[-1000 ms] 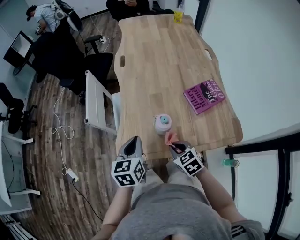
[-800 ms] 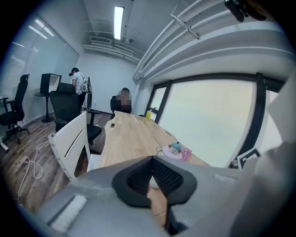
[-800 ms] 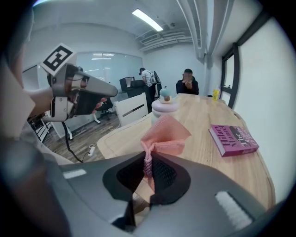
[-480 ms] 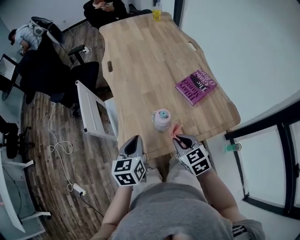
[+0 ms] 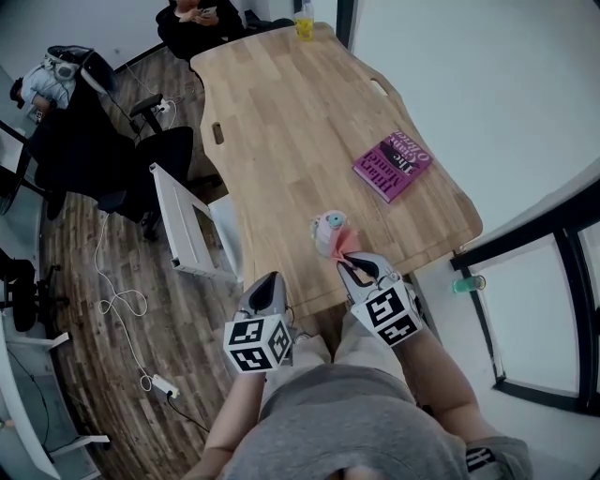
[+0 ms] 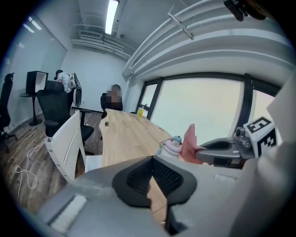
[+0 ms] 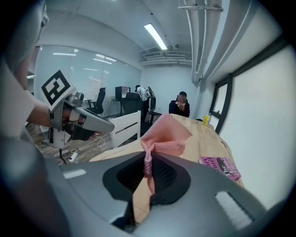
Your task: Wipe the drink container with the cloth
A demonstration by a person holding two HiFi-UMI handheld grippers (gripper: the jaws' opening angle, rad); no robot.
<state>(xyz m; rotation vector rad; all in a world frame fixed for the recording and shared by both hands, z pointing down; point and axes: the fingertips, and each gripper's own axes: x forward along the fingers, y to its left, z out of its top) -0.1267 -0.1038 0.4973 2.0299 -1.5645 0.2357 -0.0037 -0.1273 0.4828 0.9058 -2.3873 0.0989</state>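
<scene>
The drink container [image 5: 327, 231], a small pale pink bottle with a teal cap, stands upright near the front edge of the wooden table [image 5: 281, 122]. My right gripper [image 5: 360, 270] is shut on a pink cloth [image 5: 349, 245], whose free end reaches the container's right side. In the right gripper view the cloth [image 7: 164, 134] fans up from the gripper [image 7: 148, 160] and hides the container. My left gripper [image 5: 266, 292] is shut on nothing, off the table's front left edge. The left gripper view shows the container [image 6: 173, 144] beside the cloth [image 6: 189, 140], ahead of the left gripper [image 6: 151, 160].
A magenta book [image 5: 392, 165] lies on the table's right side. A yellow drink [image 5: 304, 25] stands at the far end, where a person [image 5: 192, 17] sits. A white chair [image 5: 183, 223] and a black office chair [image 5: 141, 155] stand left of the table. A green bottle [image 5: 466, 282] lies right of it.
My right gripper has moved forward with the cloth, from just short of the container up to its right side. The left gripper has stayed put. The head view has shifted.
</scene>
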